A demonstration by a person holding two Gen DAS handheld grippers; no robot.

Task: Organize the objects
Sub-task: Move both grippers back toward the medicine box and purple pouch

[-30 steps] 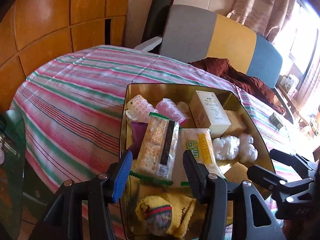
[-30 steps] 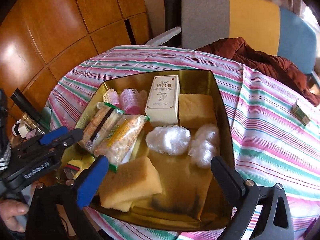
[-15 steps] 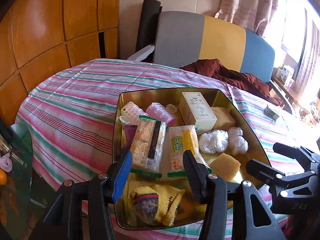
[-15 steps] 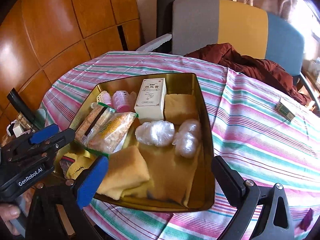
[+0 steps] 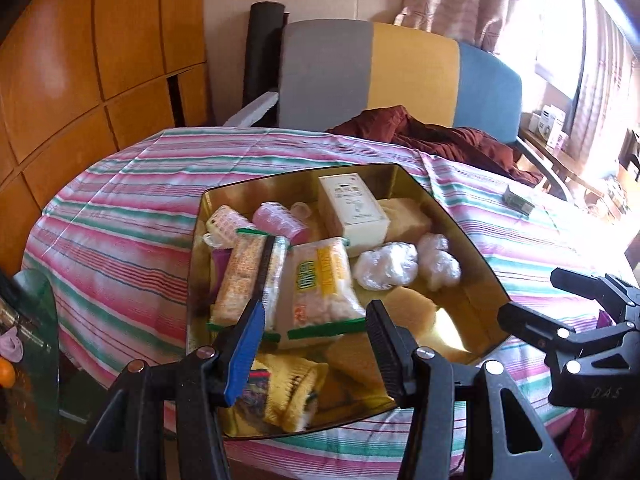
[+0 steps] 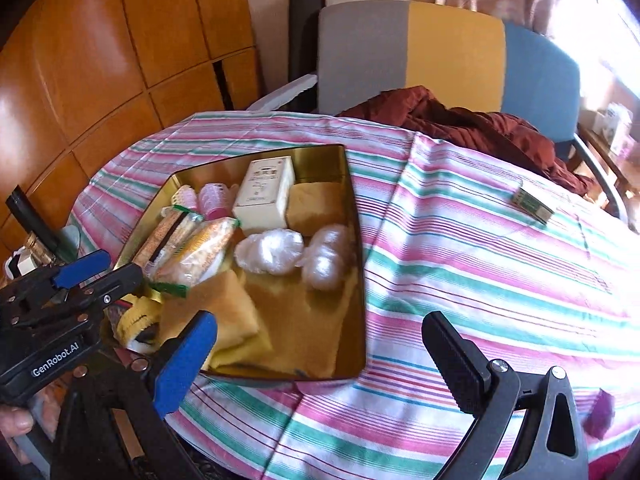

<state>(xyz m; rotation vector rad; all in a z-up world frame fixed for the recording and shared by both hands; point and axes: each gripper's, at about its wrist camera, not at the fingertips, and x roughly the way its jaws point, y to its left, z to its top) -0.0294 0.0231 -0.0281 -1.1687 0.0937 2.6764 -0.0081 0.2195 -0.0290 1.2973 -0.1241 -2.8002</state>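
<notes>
So from the left wrist view, the left gripper (image 5: 314, 334) is spread and holding nothing, hovering just over the near end of the gold tray (image 5: 472, 240), right above the two snack packs (image 5: 284, 280) and the yellow sock (image 5: 292, 388). Stuff is piled up there, so a grab could catch two things at once.

Right wrist view: right gripper (image 6: 320, 356) is spread wide, empty, over the near corner of the tray. The tray sits close to the table (image 6: 460, 260) edge, so a bump might slide it off.
</notes>
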